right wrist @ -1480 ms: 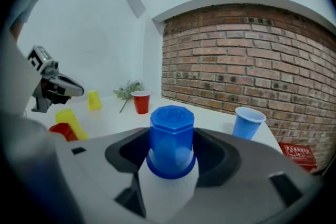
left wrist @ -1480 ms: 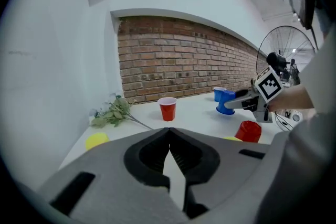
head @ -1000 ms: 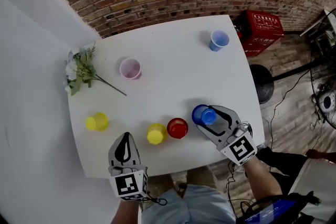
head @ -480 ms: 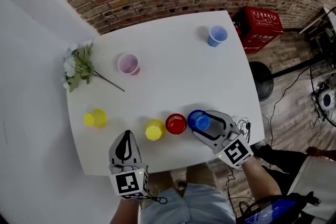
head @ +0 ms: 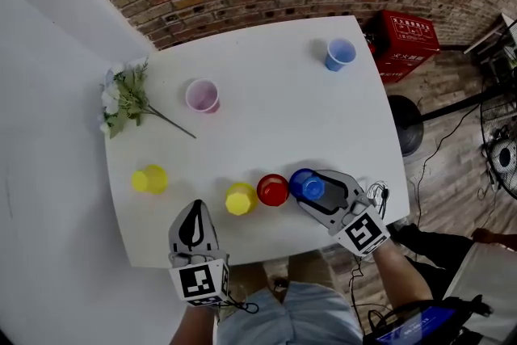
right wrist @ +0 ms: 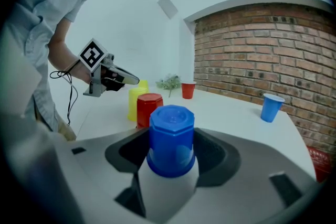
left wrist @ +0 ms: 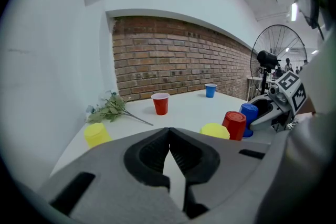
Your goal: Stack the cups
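My right gripper (head: 308,187) has its fingers clamped on the blue cup (right wrist: 171,128) — upside down, eight-sided base up, close to the front edge of the white table (head: 275,121) and just beside an inverted red cup (head: 273,191), with an inverted yellow cup (head: 239,199) next along. My left gripper (left wrist: 169,131) has its fingers pinched together on nothing, at the front edge. A second yellow cup (head: 149,178) sits near the left edge. Beyond this row the tabletop lies bare — then an upright red cup (head: 202,95), flowers (head: 125,99) at the left edge, and a light-blue cup (head: 339,54) by the far right corner
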{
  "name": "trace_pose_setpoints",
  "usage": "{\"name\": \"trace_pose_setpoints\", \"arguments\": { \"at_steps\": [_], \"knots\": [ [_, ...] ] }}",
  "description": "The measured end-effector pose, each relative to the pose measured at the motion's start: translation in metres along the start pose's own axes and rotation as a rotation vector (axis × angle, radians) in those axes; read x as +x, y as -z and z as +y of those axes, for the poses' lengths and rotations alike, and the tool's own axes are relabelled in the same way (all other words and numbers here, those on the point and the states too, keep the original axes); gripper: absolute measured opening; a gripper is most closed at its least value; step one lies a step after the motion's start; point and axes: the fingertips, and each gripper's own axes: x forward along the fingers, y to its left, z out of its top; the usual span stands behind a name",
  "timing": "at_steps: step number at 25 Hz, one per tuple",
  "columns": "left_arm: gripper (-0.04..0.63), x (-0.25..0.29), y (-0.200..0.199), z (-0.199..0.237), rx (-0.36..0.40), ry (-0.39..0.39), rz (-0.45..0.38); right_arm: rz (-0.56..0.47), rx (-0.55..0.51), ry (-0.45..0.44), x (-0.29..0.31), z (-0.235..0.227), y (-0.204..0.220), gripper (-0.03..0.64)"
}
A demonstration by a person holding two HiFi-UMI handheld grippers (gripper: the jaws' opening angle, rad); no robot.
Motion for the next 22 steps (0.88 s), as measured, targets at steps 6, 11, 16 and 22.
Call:
{"name": "trace_pose_setpoints", "arguments": {
  "at_steps": [6, 11, 16, 22],
  "knots": [
    [0.009, 0.001, 0.002, 0.004, -0.002, -0.001, 0.003, 0.012, -0.017, -0.024, 0.003, 0.002, 0.001, 0.261],
    [0.009, 0.0, 0.002, 0.003, -0.002, -0.001, 0.004, 0.005, -0.031, -0.043, 0.006, 0.007, -0.003, 0.262],
    [0.009, 0.0, 0.001, 0.005, 0.001, -0.007, 0.005, 0.003, -0.039, -0.048, 0.01, 0.01, -0.004, 0.264],
    [0.009, 0.002, -0.004, 0.003, 0.005, -0.005, 0.004, -0.004, -0.056, -0.042, 0.014, 0.008, -0.008, 0.264]
  ]
}}
